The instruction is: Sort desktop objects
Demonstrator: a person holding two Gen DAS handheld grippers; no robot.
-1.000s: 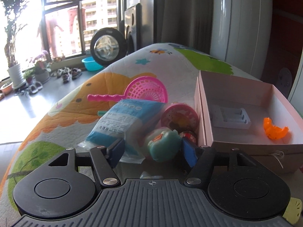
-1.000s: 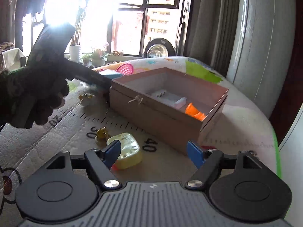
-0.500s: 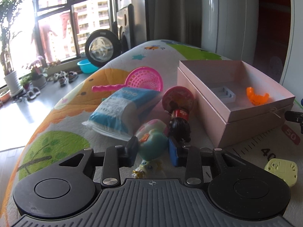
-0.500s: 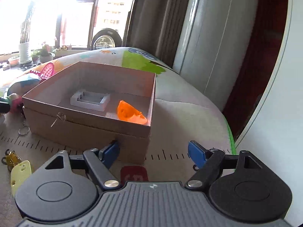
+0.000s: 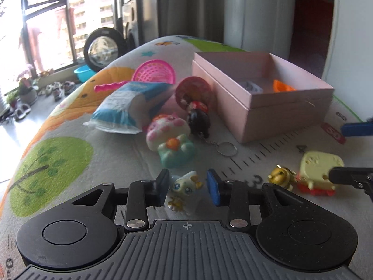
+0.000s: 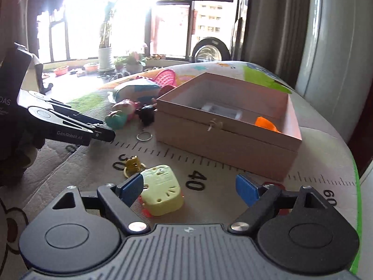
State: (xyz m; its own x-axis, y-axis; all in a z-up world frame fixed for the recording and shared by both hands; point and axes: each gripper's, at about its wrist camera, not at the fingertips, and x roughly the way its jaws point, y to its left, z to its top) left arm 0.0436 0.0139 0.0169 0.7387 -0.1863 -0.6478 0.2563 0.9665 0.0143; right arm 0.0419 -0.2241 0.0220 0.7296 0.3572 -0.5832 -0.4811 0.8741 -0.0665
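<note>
A pink open box (image 5: 275, 107) (image 6: 228, 137) holds a white tray (image 6: 221, 110) and an orange piece (image 6: 267, 123). My left gripper (image 5: 188, 187) stands around a small white cat figurine (image 5: 184, 191), its jaws narrowed but with gaps to the toy. A pastel squishy toy (image 5: 172, 137), a black doll keychain (image 5: 198, 121), a blue-white packet (image 5: 130, 107) and a pink sieve (image 5: 153, 74) lie beyond. My right gripper (image 6: 188, 187) is open wide above a yellow toy (image 6: 162, 190) with a gold charm (image 6: 132, 165); its tips show in the left wrist view (image 5: 349, 151).
Everything lies on a rounded cartoon play mat with a printed ruler (image 6: 198, 179). The mat drops off at the left and far edges. A window, plants and a washing machine stand behind. The left gripper shows in the right wrist view (image 6: 70, 126).
My left gripper pulled back from the pastel squishy toy and now straddles the white cat figurine. My right gripper swung left, back over the yellow toy.
</note>
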